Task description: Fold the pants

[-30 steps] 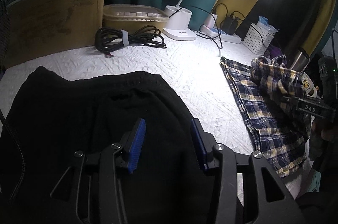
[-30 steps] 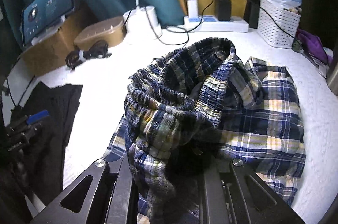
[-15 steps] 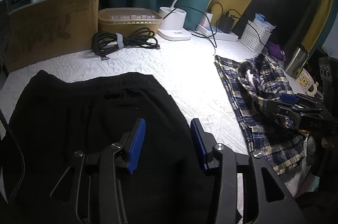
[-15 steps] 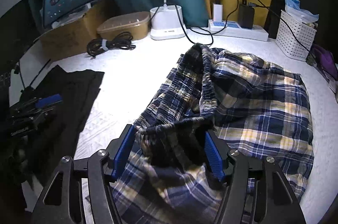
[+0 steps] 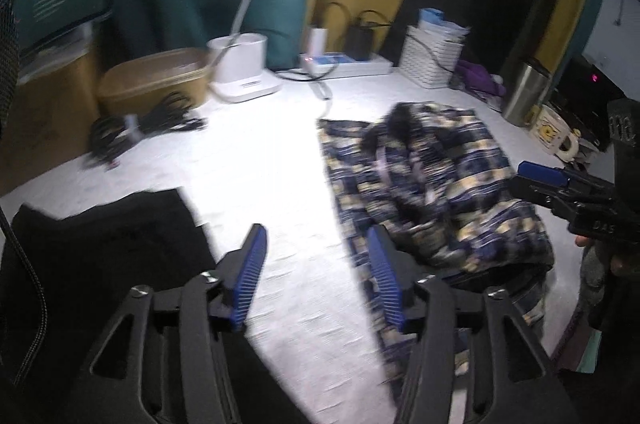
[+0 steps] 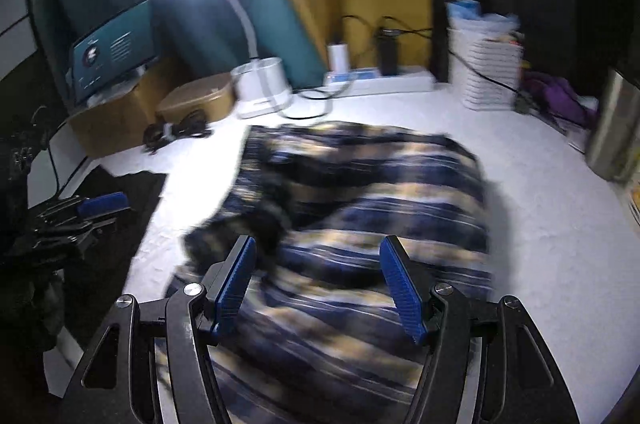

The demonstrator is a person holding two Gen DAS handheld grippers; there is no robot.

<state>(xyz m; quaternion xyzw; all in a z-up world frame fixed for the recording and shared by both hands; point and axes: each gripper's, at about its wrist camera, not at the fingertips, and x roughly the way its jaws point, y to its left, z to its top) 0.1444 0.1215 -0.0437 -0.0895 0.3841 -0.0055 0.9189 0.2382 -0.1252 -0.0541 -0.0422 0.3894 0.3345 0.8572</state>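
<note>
Your left tongs (image 5: 316,244) are opening over the bare worktop (image 5: 260,159); your right tongs (image 6: 318,256) stand apart above the crumpled plaid pants (image 6: 360,191), holding nothing.

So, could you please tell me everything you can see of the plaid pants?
The plaid pants are soft woven cloth checked in navy, cream and yellow. They lie in a loose, rumpled heap on the white table cover, not folded flat, with a dark bunched part near the top. Motion blur hides finer detail. Neither gripper holds them; the right gripper hangs open just above them.
</note>
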